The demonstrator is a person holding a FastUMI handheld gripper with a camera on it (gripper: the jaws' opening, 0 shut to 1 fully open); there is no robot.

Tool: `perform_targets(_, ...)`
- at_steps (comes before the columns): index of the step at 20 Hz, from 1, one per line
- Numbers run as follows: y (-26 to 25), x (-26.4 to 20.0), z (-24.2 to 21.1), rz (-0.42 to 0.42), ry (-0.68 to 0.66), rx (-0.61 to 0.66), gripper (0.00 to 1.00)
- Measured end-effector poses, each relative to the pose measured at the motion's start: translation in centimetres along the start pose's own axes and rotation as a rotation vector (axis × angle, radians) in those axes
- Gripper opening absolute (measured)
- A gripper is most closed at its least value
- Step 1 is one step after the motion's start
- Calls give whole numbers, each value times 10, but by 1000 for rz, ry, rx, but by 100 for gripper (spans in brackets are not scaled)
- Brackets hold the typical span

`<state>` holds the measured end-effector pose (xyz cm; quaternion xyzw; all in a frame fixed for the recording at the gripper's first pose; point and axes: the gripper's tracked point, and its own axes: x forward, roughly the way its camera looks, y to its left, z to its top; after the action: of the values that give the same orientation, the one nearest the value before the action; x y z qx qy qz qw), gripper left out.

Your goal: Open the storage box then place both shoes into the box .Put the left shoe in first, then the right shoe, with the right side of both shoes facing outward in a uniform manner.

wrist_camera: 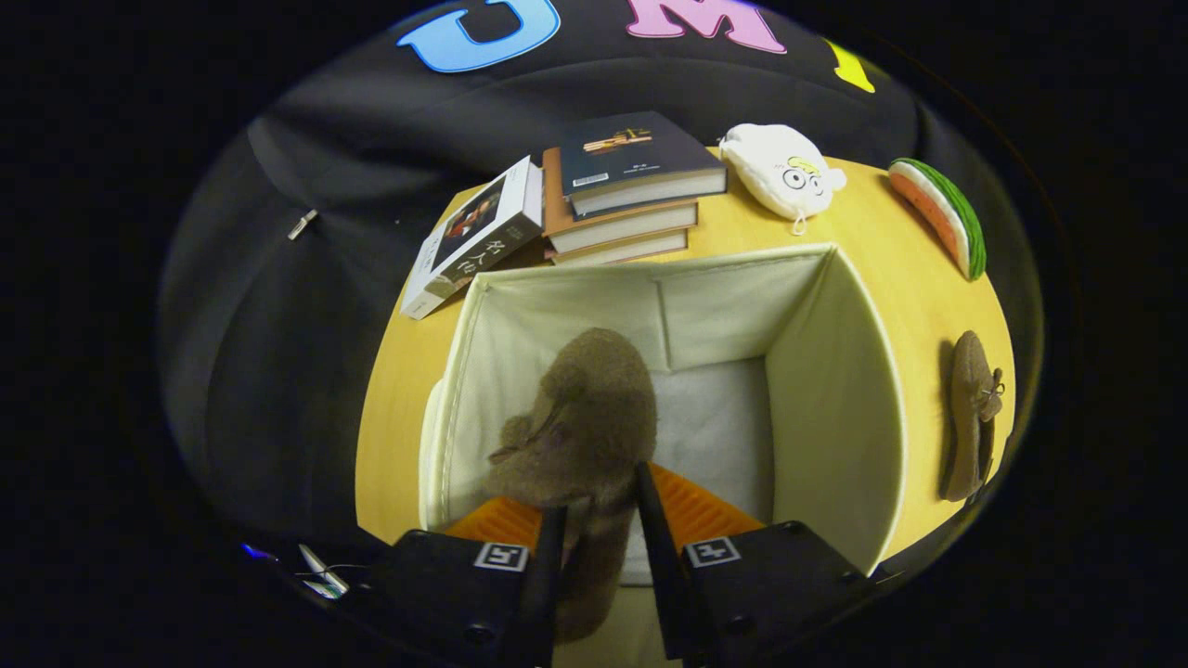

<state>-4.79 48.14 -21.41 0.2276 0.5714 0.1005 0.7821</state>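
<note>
Claw (599,515) pointing down, both fingers (548,557) clamped on the brown shoe (580,417)

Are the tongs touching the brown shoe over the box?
Touching. The gripper view shows both fingers of the tongs pressed against the brown shoe, held above the open storage box.
</note>
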Motion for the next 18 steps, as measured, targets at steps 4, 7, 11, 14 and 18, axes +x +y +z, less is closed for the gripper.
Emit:
perform_targets(4, 8, -5, -3, 62, -3, -37, 96)
perform_targets(7, 13, -27, 3, 111, -24, -41, 99)
perform_targets(11, 1, -88, 35, 176, -142, -83, 99)
perform_targets(14, -45, -131, 57, 143, -262, -138, 99)
perform_targets(18, -150, -164, 62, 7, -337, -169, 99)
